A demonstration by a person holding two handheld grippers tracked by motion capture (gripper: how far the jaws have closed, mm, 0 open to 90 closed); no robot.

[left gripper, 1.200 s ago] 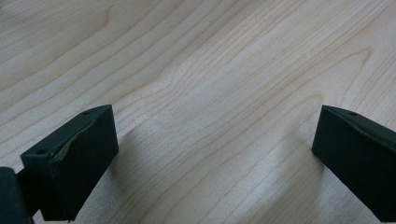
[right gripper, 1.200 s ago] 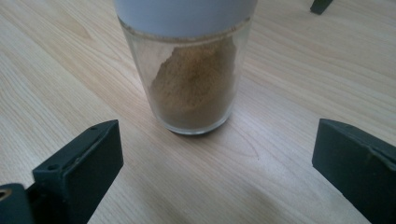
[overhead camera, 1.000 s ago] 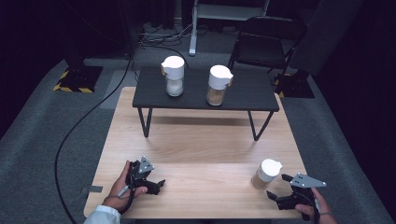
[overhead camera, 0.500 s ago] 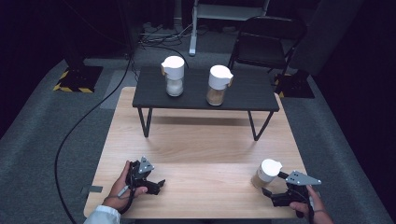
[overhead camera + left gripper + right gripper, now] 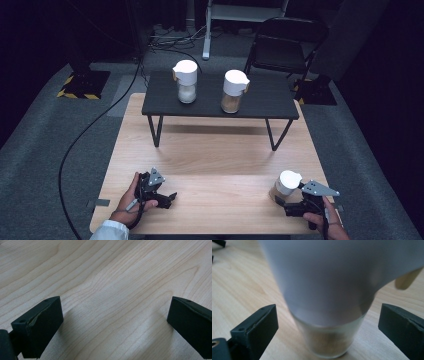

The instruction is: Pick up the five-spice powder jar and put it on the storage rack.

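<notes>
- Right gripper (image 5: 278,200) of mine sits at the near right corner of the wooden table (image 5: 220,155), its jaws spread wide and just now easing inward a little.
- Between those jaws stands the jar (image 5: 329,315), a clear glass with brown powder in the bottom and a white lid; neither pad touches the glass, with a gap on each side in the right gripper view.
- From above, that jar (image 5: 286,186) stands upright on the wood just in front of my right hand (image 5: 320,220).
- My left gripper (image 5: 167,199) lies low over the near left part of the table, jaws spread, bare wood between them in the left gripper view.
- Farther back, a low black table (image 5: 220,102) stands on the wood and carries two more white-lidded jars, one with white contents (image 5: 186,82) and one with brown (image 5: 233,91), side by side but apart.
</notes>
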